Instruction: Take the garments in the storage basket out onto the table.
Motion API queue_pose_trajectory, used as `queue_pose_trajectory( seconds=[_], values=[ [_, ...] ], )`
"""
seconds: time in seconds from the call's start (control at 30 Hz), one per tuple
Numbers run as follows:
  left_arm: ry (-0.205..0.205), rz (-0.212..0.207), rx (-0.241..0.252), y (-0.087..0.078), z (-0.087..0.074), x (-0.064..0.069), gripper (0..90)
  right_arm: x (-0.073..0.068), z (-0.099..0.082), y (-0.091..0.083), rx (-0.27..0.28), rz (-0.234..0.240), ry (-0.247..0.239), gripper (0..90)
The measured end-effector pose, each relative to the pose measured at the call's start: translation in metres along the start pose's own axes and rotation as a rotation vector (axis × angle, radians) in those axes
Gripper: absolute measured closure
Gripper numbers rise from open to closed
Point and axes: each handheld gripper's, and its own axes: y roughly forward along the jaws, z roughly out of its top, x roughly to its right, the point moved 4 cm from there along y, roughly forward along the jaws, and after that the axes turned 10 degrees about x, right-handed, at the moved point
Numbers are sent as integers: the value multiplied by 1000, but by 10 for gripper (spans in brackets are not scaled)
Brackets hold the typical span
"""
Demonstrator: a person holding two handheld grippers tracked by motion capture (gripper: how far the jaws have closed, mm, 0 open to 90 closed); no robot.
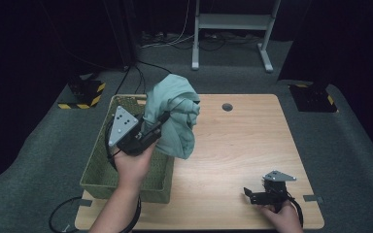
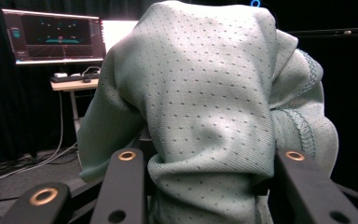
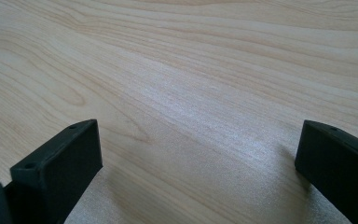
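Garment: the pale green dotted knit top (image 1: 175, 114) hangs bunched in the air, over the right rim of the woven basket (image 1: 99, 165) and the table's left part.
Left gripper: your left gripper (image 1: 159, 125) is clamped on a thick fold of the top (in the left gripper view the cloth (image 2: 205, 107) bulges between the black jaws).
Step in hand: it looks like a lift out of the basket toward the table; keep the clamp firm and carry the hem high enough to pass the rim without snagging the weave.
Right gripper: your right gripper (image 1: 246, 193) rests near the front right of the wooden table (image 1: 243, 145), jaws apart with nothing between them, bare wood (image 3: 191, 93) beneath.
Open room: the middle of the tabletop lies free for spreading; mind the small round hole (image 1: 227, 107) near the far edge.
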Motion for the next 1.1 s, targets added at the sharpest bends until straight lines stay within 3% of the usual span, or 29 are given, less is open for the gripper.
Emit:
queue_pose_trajectory(
  seconds=[1.1],
  values=[
    [-34,-111,-14,49,-21,63,609,0,0,-1,5,22,8,1]
  ],
)
